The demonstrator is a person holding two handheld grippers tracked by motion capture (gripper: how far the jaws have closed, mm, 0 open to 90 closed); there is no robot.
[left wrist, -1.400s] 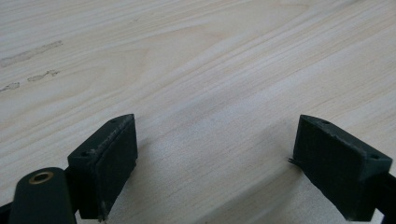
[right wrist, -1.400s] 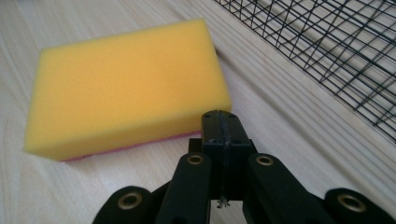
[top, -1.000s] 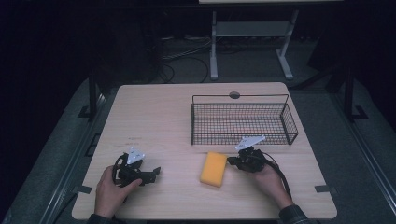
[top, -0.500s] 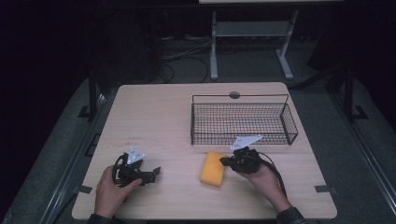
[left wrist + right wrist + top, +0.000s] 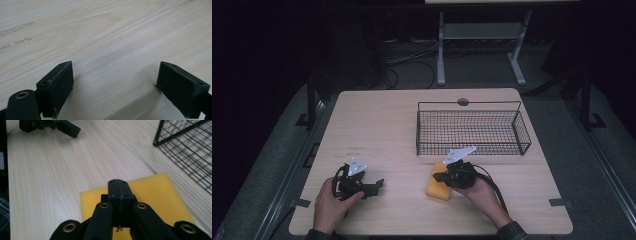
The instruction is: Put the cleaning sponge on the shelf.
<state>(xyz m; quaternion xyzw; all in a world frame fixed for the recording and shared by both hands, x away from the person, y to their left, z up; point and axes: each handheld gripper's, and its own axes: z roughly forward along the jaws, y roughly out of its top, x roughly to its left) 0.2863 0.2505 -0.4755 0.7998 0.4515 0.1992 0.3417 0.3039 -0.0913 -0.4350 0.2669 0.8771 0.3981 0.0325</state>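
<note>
Resting low on the pale wooden worktop (image 5: 387, 120), the left gripper (image 5: 371, 187) sits in the person's left hand (image 5: 330, 205) near the front left edge, its jaws pointing toward the middle of the worktop. In the left gripper view those two black jaws stand wide apart with nothing but bare wood grain between them. Over on the right, the right gripper (image 5: 438, 176) is held in the right hand (image 5: 479, 192), a black cable (image 5: 492, 180) trailing back from it along the forearm and a grey three-cornered plate (image 5: 460, 153) on top. Its jaws are pressed fully together; the right gripper view shows them closed tip to tip with no gap and nothing caught between them. They sit over a flat yellow sponge (image 5: 438, 188), which lies on the worktop just in front of the wire basket (image 5: 473, 107); whether the tips touch the sponge I cannot tell. The sponge's far edge sits near the basket's front wall but apart from it. The basket is black mesh, set toward the back right of the worktop. A small round grommet (image 5: 463, 102) is set in the worktop behind it.
</note>
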